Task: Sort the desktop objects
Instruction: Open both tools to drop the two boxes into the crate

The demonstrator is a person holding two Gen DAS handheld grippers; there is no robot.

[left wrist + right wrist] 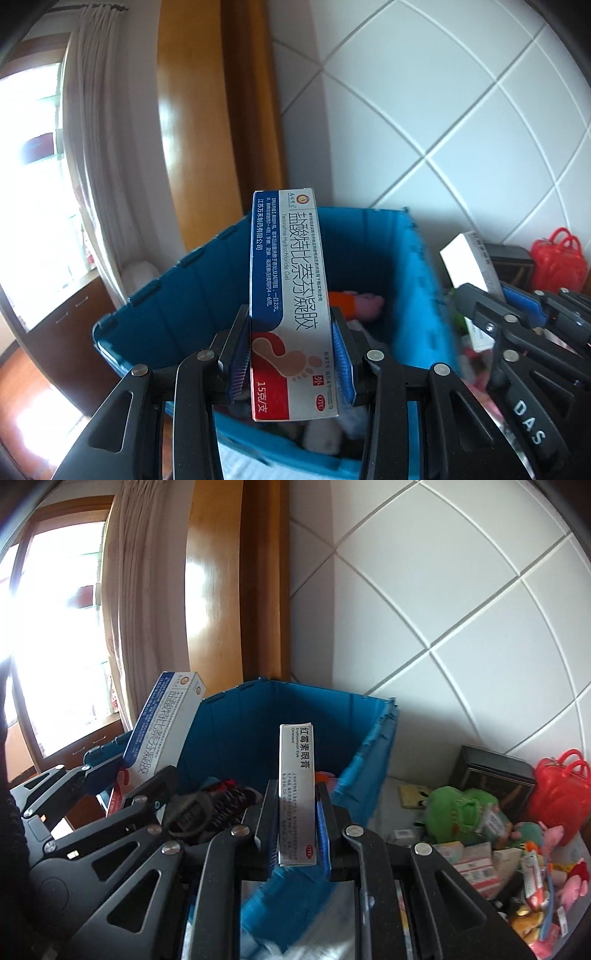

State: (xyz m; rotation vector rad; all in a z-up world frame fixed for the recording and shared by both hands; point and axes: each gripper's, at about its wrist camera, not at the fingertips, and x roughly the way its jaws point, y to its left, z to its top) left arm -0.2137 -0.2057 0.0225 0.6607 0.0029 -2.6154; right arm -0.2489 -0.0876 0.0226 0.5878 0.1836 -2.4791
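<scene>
Left hand-held gripper (291,365): clamped on the foot-gel box (291,302), its blue pads pressing the box's two long sides near the lower end
Foot-gel box: stood upright between the fingers, raised in front of the blue crate (192,291), the red band with the footprint at the bottom
Right hand-held gripper (297,834): clenched on the eye-ointment box (297,794), a narrow silver-white carton held upright
Eye-ointment box: held over the near edge of the blue crate, just right of the other carton in the right wrist view
Blue crate: open, against the white tiled wall (461,609), with soft toys and other items inside
Pile on the right: green plush toy (458,805), red plastic basket (557,797), dark box (495,775), small cartons and toys lying together beside the crate
</scene>
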